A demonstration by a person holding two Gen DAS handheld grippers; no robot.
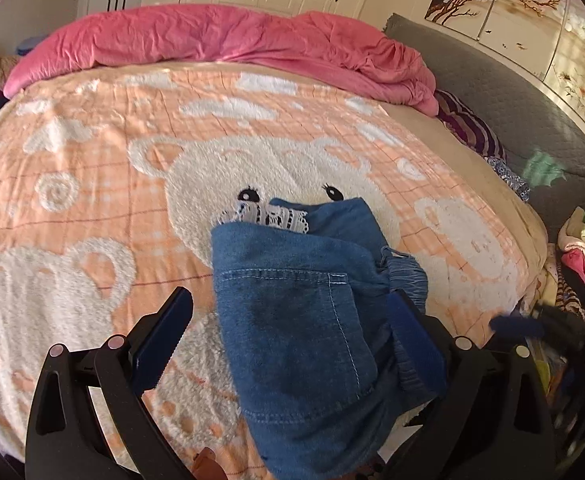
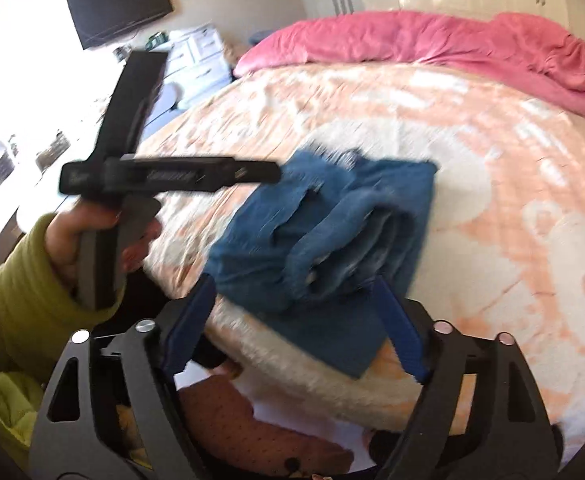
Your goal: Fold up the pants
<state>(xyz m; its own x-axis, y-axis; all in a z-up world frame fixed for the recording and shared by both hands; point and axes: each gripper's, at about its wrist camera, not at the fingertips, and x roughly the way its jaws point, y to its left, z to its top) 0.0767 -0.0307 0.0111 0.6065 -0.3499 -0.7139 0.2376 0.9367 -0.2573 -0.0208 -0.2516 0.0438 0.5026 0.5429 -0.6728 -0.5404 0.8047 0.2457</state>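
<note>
The blue denim pants (image 1: 292, 312) lie folded into a compact bundle on the bear-patterned blanket (image 1: 92, 140), with white lace trim (image 1: 264, 216) showing at the far end. My left gripper (image 1: 290, 298) stands open over the bundle. Its left finger (image 1: 164, 336) is clear of the cloth and its right finger (image 1: 412, 340) is by the elastic waistband (image 1: 408, 276). In the right wrist view, blurred, the pants (image 2: 324, 232) sit near the bed's front edge. My right gripper (image 2: 292, 282) is open, its blue pads (image 2: 190, 320) on either side of the near edge without pressing it.
A pink duvet (image 1: 212, 40) is heaped along the far side of the bed and a grey headboard (image 1: 512, 120) runs along the right. A clothes pile (image 1: 580, 248) sits beyond the right edge. A hand in a yellow-green sleeve (image 2: 92, 224) holds the other tool; a television (image 2: 120, 4) and white drawers (image 2: 200, 52) stand behind.
</note>
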